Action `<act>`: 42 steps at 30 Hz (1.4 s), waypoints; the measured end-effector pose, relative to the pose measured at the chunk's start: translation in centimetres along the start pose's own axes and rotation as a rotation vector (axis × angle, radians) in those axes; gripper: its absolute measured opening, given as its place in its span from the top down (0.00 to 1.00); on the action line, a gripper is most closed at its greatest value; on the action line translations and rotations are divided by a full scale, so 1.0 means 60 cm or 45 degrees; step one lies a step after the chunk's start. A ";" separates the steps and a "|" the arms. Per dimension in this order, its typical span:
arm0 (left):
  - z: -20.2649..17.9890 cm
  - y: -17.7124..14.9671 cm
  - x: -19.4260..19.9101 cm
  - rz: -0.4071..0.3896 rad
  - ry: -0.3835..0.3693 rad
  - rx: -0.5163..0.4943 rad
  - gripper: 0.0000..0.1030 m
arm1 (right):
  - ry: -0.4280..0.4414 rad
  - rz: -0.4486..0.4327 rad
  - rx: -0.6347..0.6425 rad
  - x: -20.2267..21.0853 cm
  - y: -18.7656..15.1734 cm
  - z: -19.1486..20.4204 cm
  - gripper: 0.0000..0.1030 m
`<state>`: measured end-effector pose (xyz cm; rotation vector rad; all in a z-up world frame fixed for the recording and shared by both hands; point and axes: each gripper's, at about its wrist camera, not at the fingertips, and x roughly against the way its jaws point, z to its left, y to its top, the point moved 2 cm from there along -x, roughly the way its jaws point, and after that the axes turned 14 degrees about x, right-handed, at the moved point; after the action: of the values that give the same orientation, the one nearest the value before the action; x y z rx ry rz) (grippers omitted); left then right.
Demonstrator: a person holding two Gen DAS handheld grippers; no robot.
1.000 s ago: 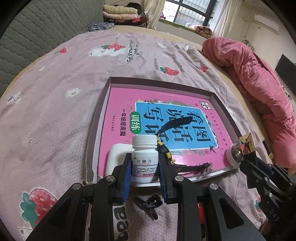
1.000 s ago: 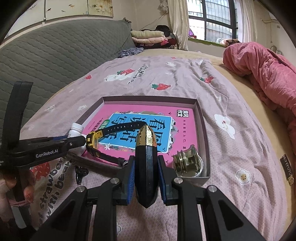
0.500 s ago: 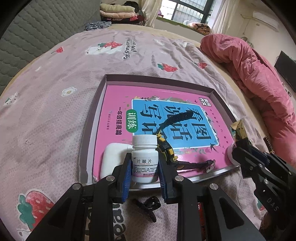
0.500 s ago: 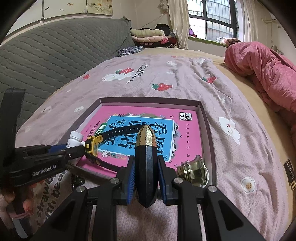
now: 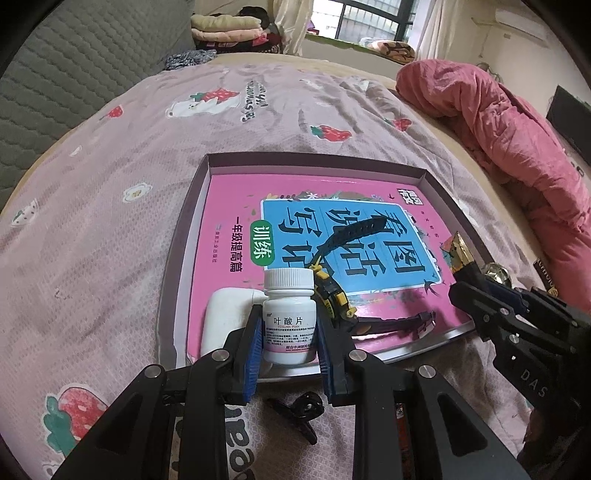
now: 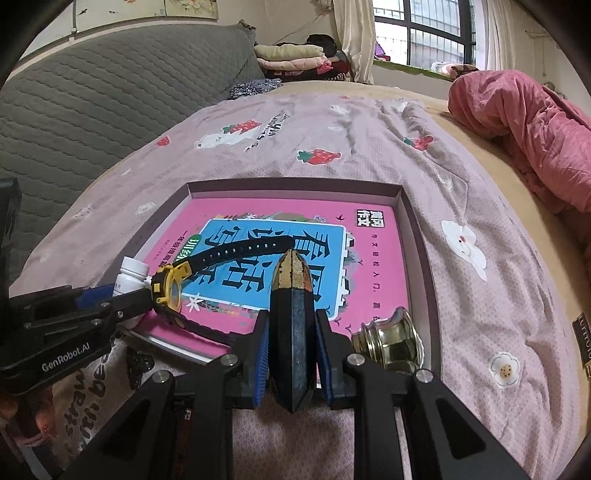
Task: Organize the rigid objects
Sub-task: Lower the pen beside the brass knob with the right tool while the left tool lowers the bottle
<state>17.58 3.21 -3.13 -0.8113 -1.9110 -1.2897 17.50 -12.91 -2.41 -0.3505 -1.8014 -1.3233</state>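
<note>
A bed fills the view, its pinkish-mauve sheet (image 5: pixel 147 206) printed with strawberries, white flowers and a bear; a grey quilted headboard (image 6: pixel 92 99) rises at ten o'clock; a rumpled pink duvet (image 6: pixel 532 122) lies heaped at two o'clock; folded blankets (image 6: pixel 291 57) are stacked at twelve o'clock, beside pale curtains (image 6: pixel 354 37); a barred window (image 6: pixel 424 29) at one o'clock lets in grey daylight; in the left wrist view a dark flat screen (image 5: pixel 569 122) stands at three o'clock against a cream wall (image 5: pixel 517 51).

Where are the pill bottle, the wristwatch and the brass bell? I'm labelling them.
pill bottle (image 5: pixel 289 325), left wrist view, label.
wristwatch (image 6: pixel 168 291), right wrist view, yellow case.
brass bell (image 6: pixel 391 345), right wrist view, body.
</note>
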 end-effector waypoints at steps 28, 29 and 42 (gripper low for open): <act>-0.018 -0.001 -0.005 0.010 -0.012 -0.026 0.74 | -0.044 0.072 -0.002 -0.031 -0.019 -0.009 0.78; -0.018 -0.001 -0.005 0.011 -0.013 -0.025 0.74 | -0.044 0.075 -0.003 -0.032 -0.018 -0.008 0.78; -0.019 -0.005 -0.007 0.023 -0.014 -0.024 0.74 | -0.043 0.090 0.032 -0.031 -0.014 -0.006 0.77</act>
<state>17.83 1.99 -3.30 -0.8454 -1.8985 -1.2963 18.26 -13.08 -4.33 -0.4206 -1.8155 -1.2514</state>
